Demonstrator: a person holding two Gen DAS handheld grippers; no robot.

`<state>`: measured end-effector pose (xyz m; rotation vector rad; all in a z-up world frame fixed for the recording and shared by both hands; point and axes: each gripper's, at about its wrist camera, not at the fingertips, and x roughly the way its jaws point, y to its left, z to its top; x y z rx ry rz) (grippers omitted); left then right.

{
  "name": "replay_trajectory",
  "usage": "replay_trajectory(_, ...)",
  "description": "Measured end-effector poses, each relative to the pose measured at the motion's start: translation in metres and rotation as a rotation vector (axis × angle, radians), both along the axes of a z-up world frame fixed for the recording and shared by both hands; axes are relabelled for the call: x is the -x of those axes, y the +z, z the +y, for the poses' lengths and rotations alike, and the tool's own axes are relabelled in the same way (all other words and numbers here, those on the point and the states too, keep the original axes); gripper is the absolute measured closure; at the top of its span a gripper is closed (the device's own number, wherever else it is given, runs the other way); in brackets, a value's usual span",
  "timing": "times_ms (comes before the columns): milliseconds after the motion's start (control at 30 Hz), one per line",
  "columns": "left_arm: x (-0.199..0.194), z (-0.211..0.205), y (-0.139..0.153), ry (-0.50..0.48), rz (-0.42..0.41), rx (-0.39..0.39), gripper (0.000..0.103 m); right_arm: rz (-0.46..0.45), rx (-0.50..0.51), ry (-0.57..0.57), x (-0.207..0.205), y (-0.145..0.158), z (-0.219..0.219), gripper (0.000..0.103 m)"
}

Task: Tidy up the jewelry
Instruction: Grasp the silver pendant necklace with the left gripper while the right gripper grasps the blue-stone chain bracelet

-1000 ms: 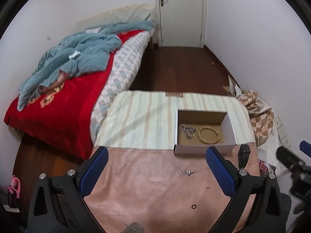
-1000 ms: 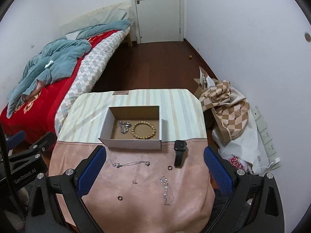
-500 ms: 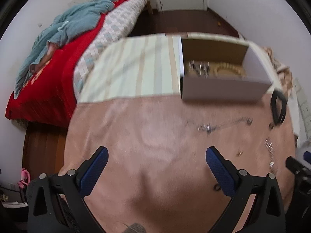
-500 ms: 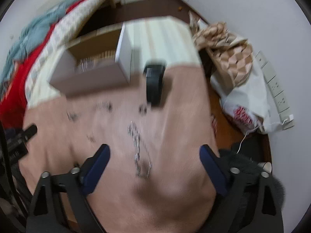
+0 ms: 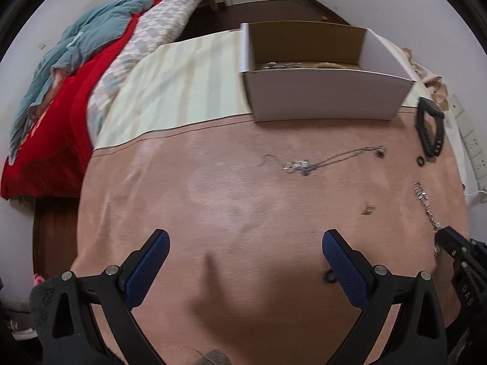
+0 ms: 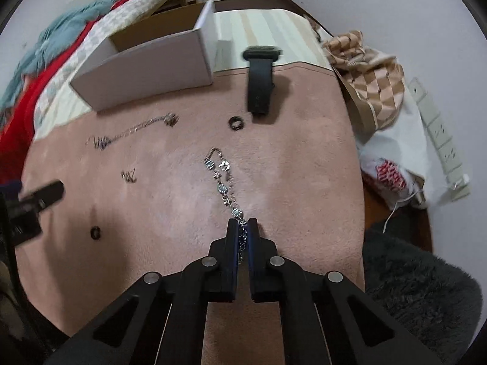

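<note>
Two grippers have dropped low over the pink-covered table [image 5: 213,182] since a second ago. My right gripper [image 6: 242,223] was wide open then; now its jaws are pressed together, pinching the near end of the silver charm bracelet [image 6: 223,179], which lies stretched out on the cloth ahead of it. My left gripper [image 5: 245,243] keeps its jaws spread over bare cloth. Unmoved are the thin necklace [image 5: 328,161], the black watch [image 6: 260,88] and the white box [image 5: 325,97], beads and chain still inside.
</note>
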<state>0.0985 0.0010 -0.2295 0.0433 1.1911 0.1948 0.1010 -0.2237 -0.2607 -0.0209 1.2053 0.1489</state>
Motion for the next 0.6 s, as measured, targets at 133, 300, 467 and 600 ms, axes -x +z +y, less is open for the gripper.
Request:
replay_trajectory(133,-0.007,-0.008,-0.002,-0.021,0.013,0.053,0.001,-0.026,-0.074,-0.051,-0.007,0.017,-0.015,0.098)
replay_trajectory(300,-0.028,-0.014,0.001,-0.021,0.004,0.099,0.001,-0.034,-0.138,-0.081,-0.014,0.027,-0.027,0.098)
replay_trajectory(467,-0.061,-0.046,0.004,-0.119,0.007,0.126,0.001,-0.03,-0.163,-0.132,-0.028,0.02,-0.035,0.098)
replay_trajectory(600,-0.079,-0.077,-0.006,-0.201,0.026,0.138,0.014,-0.029,-0.175,-0.168,-0.035,0.016,-0.045,0.098)
